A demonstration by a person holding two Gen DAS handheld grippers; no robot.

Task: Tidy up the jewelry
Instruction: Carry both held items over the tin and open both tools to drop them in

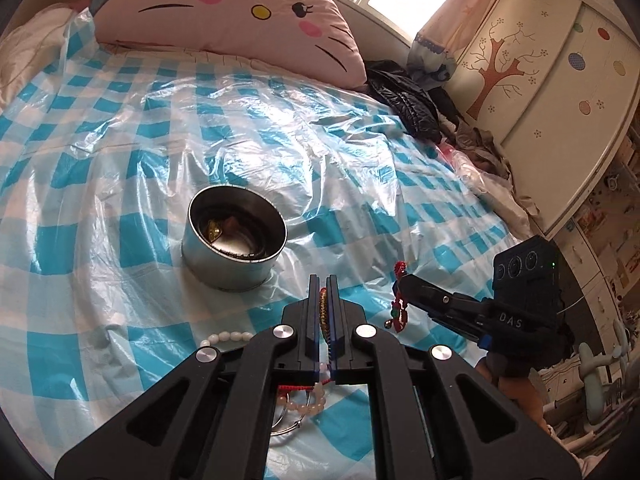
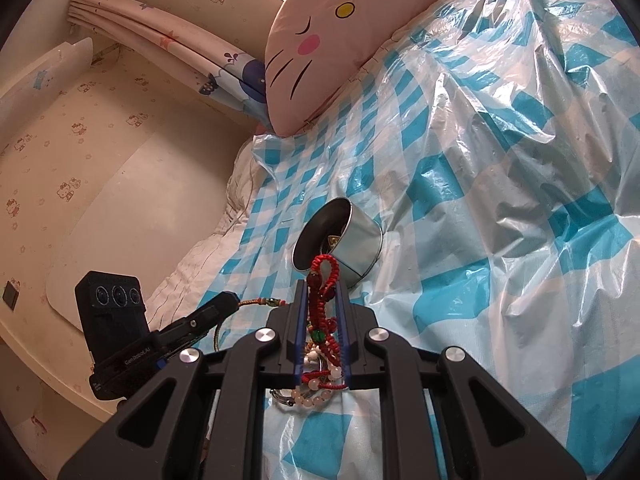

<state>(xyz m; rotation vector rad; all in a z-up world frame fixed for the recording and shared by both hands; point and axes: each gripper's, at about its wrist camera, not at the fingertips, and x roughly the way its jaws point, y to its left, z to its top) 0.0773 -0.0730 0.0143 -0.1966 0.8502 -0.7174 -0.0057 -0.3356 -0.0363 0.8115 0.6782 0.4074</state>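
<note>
A round metal tin [image 1: 234,236] stands on the checked bed cover, with a gold piece [image 1: 214,232] inside; it also shows in the right wrist view [image 2: 352,248]. My left gripper [image 1: 324,282] is shut on a gold and green braided cord bracelet [image 1: 325,314], just near of the tin. My right gripper [image 2: 322,286] is shut on a red knotted cord bracelet [image 2: 324,300], which hangs from its tip [image 1: 400,300] to the tin's right. Pale bead bracelets [image 1: 228,338] and a silver bangle [image 1: 286,426] lie beneath the grippers.
The blue and white checked plastic sheet [image 1: 120,152] covers the bed. A pink cat pillow [image 1: 240,12] lies at the head. Dark clothes [image 1: 412,108] are piled at the far right by a wardrobe [image 1: 532,80]. A wall [image 2: 100,160] runs along the bed's left side.
</note>
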